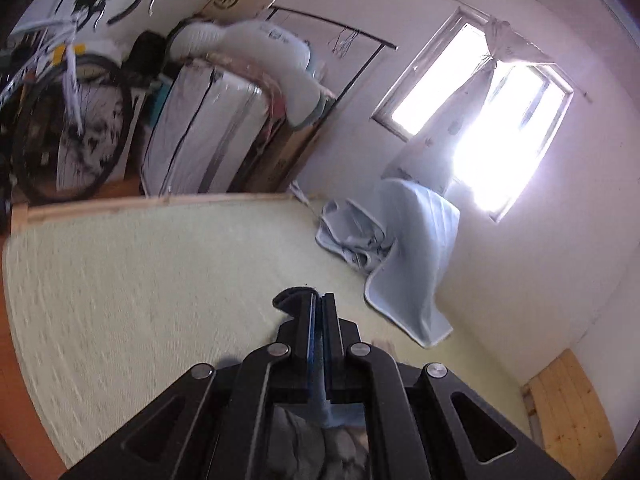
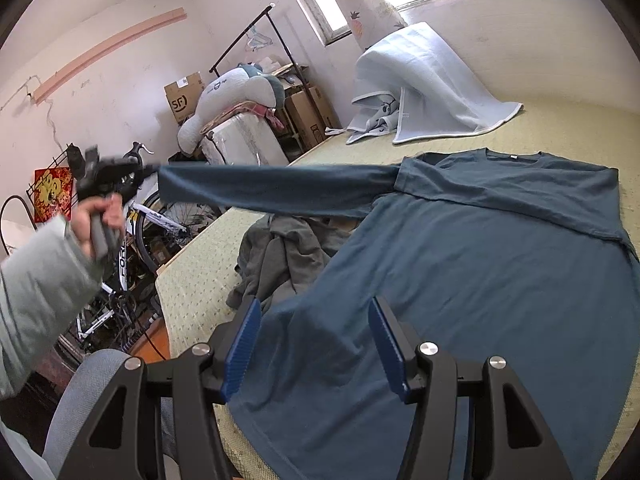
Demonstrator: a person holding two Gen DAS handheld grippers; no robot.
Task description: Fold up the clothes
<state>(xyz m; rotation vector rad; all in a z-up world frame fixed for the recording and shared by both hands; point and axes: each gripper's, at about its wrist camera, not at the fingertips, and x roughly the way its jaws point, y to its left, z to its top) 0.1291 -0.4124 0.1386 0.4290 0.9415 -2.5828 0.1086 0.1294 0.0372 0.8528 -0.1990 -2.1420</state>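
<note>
A teal long-sleeved shirt lies spread on the pale mat, its neckline toward the far side. One sleeve is stretched out level in the air to the left, its cuff held by my left gripper, which a hand lifts high. In the left wrist view my left gripper is shut on blue cloth that shows between its fingers. My right gripper hovers open over the shirt's lower part, nothing between its blue pads.
A grey garment lies crumpled left of the shirt. A light blue blanket is heaped by the window wall. Bicycle, boxes, wrapped mattress and a clothes rack crowd the mat's far left. A chair back is near.
</note>
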